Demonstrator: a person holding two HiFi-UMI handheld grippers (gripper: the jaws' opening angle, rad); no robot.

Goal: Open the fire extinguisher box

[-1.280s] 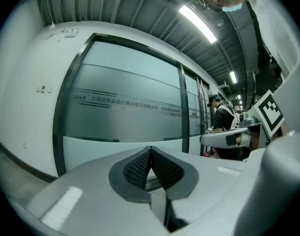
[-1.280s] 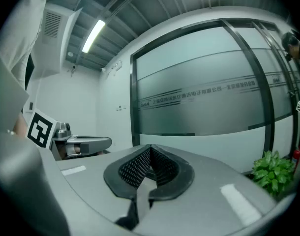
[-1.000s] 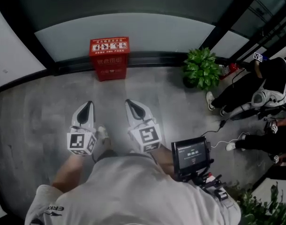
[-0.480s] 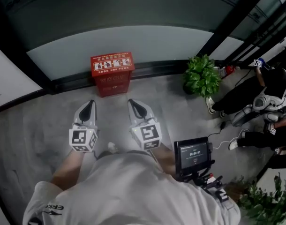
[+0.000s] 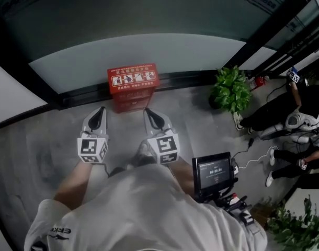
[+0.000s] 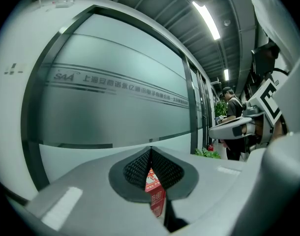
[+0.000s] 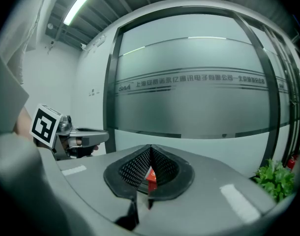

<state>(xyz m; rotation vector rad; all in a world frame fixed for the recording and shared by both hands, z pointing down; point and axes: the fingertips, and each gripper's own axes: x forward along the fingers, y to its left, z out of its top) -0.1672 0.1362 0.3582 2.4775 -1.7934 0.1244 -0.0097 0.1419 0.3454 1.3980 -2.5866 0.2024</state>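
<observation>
Here, in the head view, a grey concrete floor (image 5: 39,140) meets a frosted glass wall (image 5: 149,48). The red fire extinguisher box (image 5: 133,85), its white print unreadable, stands at the wall's base, apart from the left gripper (image 5: 100,112) and right gripper (image 5: 148,113). Left gripper view: jaws clenched, empty; "SAA" lettering (image 6: 64,75) on the glass. Right gripper view: jaws likewise clenched, with a red sliver of the box beyond them.

The right gripper (image 7: 150,151) has its jaws pressed together, gripping nothing. A red sliver behind them is probably the fire extinguisher box (image 7: 151,177). The left gripper (image 7: 102,136) sits at nine o'clock and a green plant (image 7: 275,178) at four, with a frosted glass wall (image 7: 189,107) beyond.
</observation>
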